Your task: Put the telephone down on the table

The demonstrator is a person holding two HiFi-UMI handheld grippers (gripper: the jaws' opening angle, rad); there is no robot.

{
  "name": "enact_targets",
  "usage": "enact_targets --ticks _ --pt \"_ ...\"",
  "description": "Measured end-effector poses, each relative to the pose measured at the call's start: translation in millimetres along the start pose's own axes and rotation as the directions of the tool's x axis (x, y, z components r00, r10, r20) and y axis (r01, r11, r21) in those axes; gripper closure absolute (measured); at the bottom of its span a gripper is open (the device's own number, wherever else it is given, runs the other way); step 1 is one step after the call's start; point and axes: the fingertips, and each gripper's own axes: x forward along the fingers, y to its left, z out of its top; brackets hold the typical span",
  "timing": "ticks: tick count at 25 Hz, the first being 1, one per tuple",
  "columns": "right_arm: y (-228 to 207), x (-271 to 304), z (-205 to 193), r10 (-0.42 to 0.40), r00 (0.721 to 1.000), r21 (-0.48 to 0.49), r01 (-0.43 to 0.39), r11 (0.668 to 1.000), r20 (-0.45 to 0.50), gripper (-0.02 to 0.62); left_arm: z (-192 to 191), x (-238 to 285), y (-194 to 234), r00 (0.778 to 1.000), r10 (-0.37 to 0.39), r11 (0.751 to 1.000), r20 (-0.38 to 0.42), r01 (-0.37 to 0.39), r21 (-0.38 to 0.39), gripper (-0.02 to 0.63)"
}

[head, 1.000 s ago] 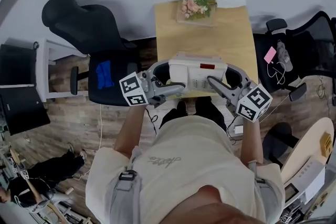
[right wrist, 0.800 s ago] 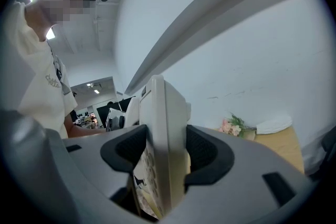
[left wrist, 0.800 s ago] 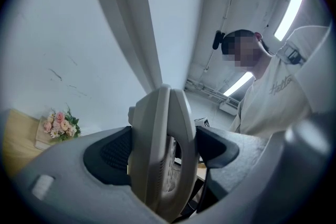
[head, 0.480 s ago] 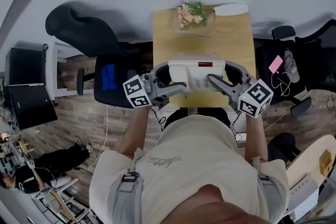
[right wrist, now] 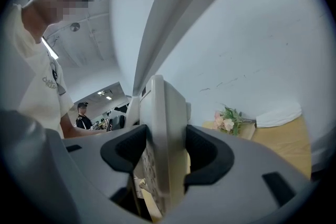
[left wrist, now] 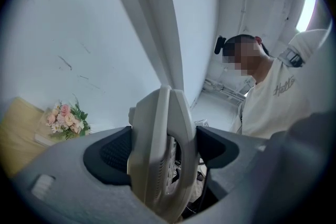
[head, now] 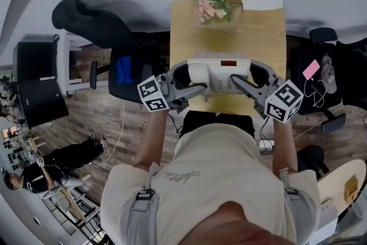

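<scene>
A cream desk telephone (head: 219, 73) with a keypad and a red display strip hangs over the near end of the small wooden table (head: 189, 31). Both grippers hold it by its sides. My left gripper (head: 196, 89) is shut on its left edge, and in the left gripper view the telephone (left wrist: 160, 157) stands edge-on between the dark pads. My right gripper (head: 236, 81) is shut on its right edge. In the right gripper view the telephone (right wrist: 165, 144) is pinched between the pads, keypad facing left.
A box of pink flowers (head: 215, 8) and a white oval object (head: 262, 3) sit at the table's far end by the wall. A black office chair (head: 109, 37) stands left of the table, another chair (head: 321, 66) right. Another person (right wrist: 83, 113) stands far off.
The telephone and both grippers have shifted slightly right and forward over the table. The grip on it is unchanged.
</scene>
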Motion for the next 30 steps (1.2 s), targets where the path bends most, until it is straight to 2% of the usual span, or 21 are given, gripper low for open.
enact_targets --ticks 9,14,30 --pt "-10.1 11.9 -25.5 -0.072 0.996 0.068 0.075 0.995 -0.044 0.366 -17.9 -8.8 24.3 0.999 -0.049 0.995 -0.016 0.048 -0.085 0.219" --pt "-20.7 28.6 -43.6 -0.098 0.991 0.104 0.106 0.989 -0.087 0.367 -31.1 -17.7 48.8 0.996 -0.076 0.989 -0.056 0.068 -0.130 0.219" --pt "-92.4 79.5 -111.4 -0.083 0.974 0.277 0.140 0.951 -0.210 0.367 -86.6 -25.1 145.1 0.989 -0.045 0.943 -0.139 -0.003 -0.333 0.219"
